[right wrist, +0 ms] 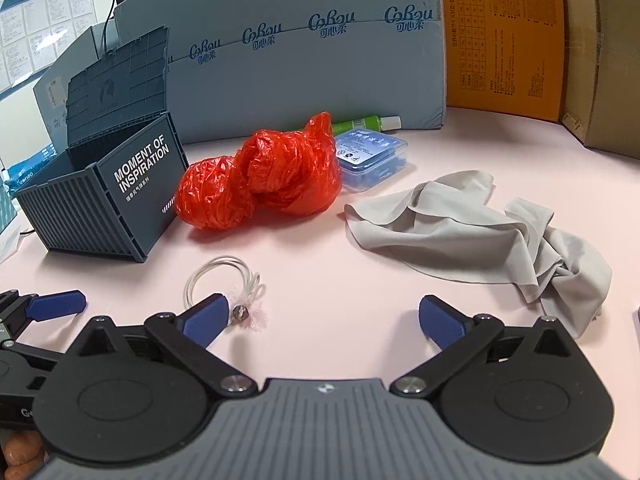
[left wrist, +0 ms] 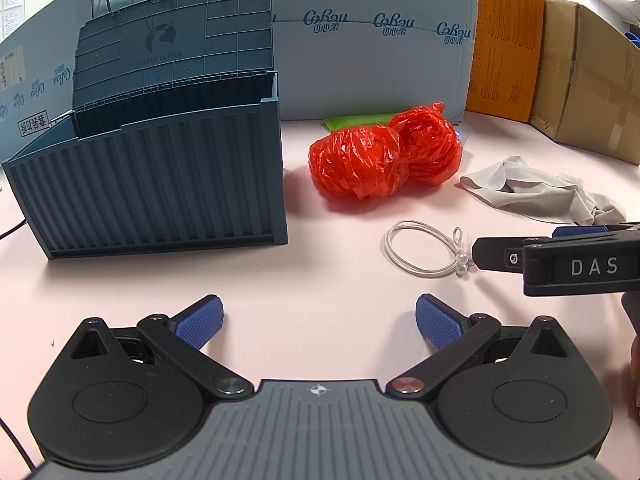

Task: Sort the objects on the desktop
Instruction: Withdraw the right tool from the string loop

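A slate-blue ribbed plastic storage box [left wrist: 152, 176] with its hinged lid raised stood on the pale pink tabletop [left wrist: 320, 280], and everything else lay to its right. Closest to the box sat a crumpled red plastic bag [left wrist: 384, 152], twisted into two lumps. Behind the bag, farther from the box, lay a green tube with a white cap [right wrist: 368, 122] and a clear case of small blue items [right wrist: 372, 156]. Beyond the bag, well apart from the box, a rumpled grey cloth [right wrist: 472, 228] lay spread on the table. In front of the bag, nearer the cameras than the box, a white elastic hair loop with small pearl beads [left wrist: 424, 248] lay flat.

The left gripper [left wrist: 319, 322] hovered in front of the box with its blue-padded jaws spread wide, nothing between them. The right gripper [right wrist: 320, 318] also had its jaws spread fully apart and gripped nothing; its left finger [right wrist: 206, 318] lay just beside the loop's beaded knot.
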